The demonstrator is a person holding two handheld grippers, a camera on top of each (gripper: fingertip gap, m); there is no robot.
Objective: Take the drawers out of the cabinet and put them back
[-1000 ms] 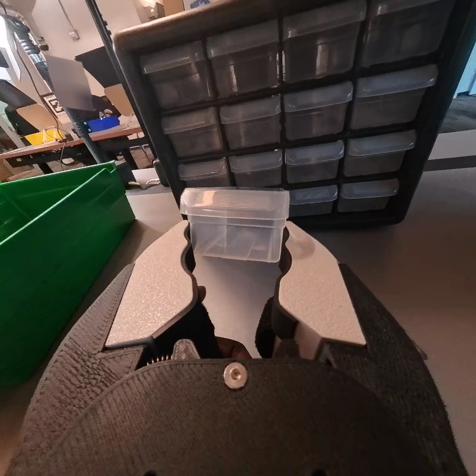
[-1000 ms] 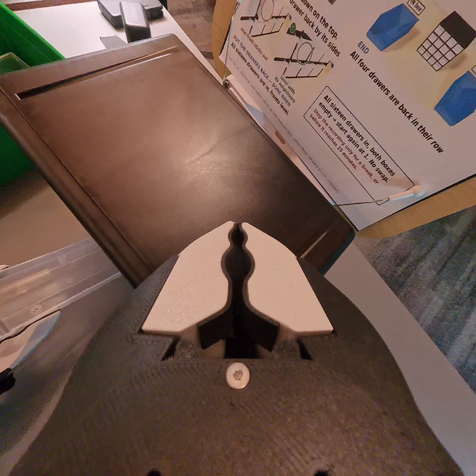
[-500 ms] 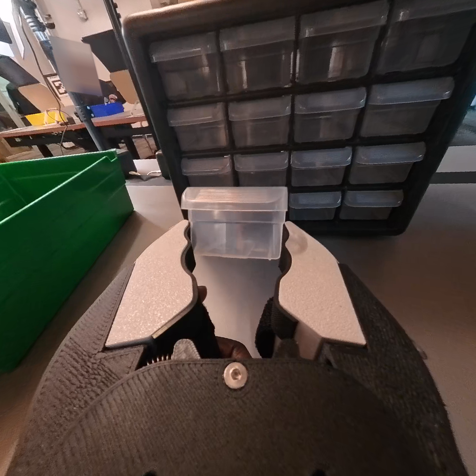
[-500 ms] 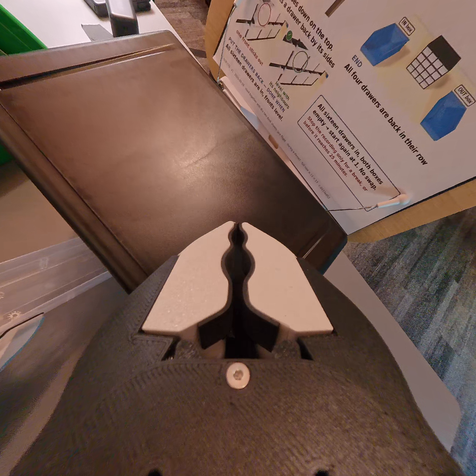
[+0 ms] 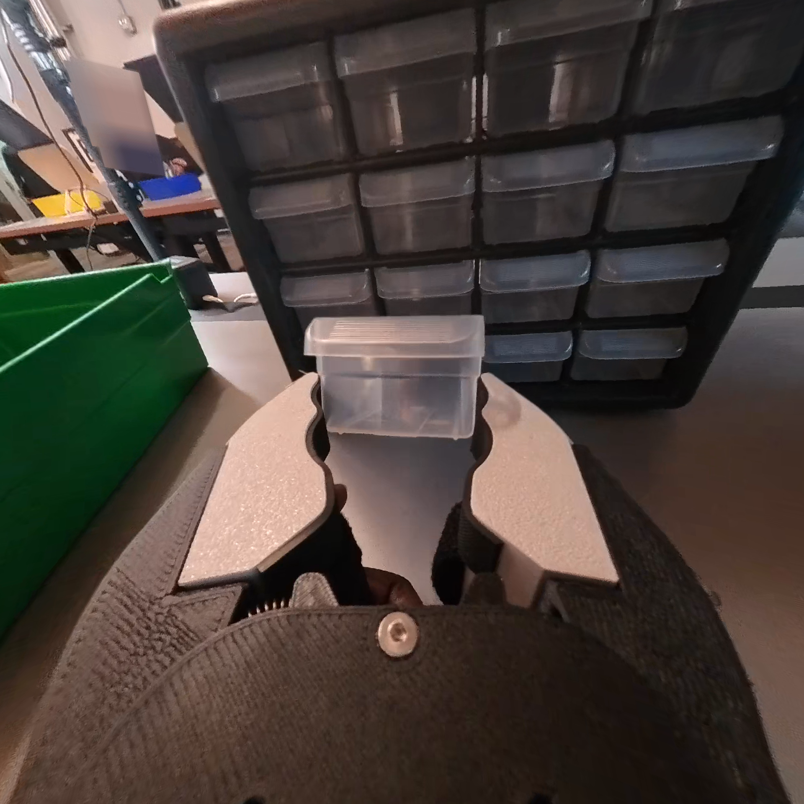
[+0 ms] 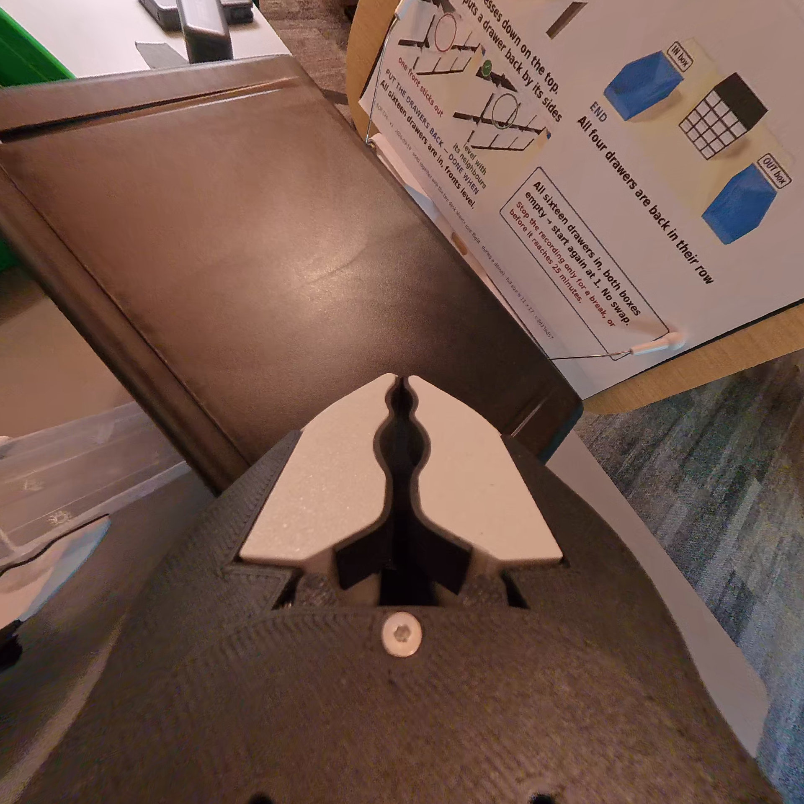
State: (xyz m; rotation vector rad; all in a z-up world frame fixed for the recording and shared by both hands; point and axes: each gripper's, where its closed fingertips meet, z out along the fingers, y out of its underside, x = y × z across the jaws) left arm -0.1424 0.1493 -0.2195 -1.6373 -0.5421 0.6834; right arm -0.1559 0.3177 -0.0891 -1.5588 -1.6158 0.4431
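My left gripper (image 5: pixel 396 391) is shut on a clear plastic drawer (image 5: pixel 393 374), gripping its two sides, front face away from me. It is held above the table just before the bottom left of the black cabinet (image 5: pixel 226 182), whose slots hold several clear drawers (image 5: pixel 539 200). The held drawer hides the bottom-row slots behind it. My right gripper (image 6: pixel 402 380) is shut and empty, its tips over the near edge of the cabinet's flat black top (image 6: pixel 243 243). Whether they touch it I cannot tell. The clear drawer also shows at the left edge of the right wrist view (image 6: pixel 82 452).
A green bin (image 5: pixel 82 383) stands on the grey table (image 5: pixel 696 478) left of the cabinet. A printed instruction sheet (image 6: pixel 609 165) on a stand is behind the cabinet on the right. The table edge and carpet floor (image 6: pixel 718 500) lie to the right. Desks with clutter stand far back left.
My left gripper has carried the drawer closer to the cabinet, which now looms larger and stands straighter in view. The right gripper has stayed shut on the cabinet top, shifting slightly.
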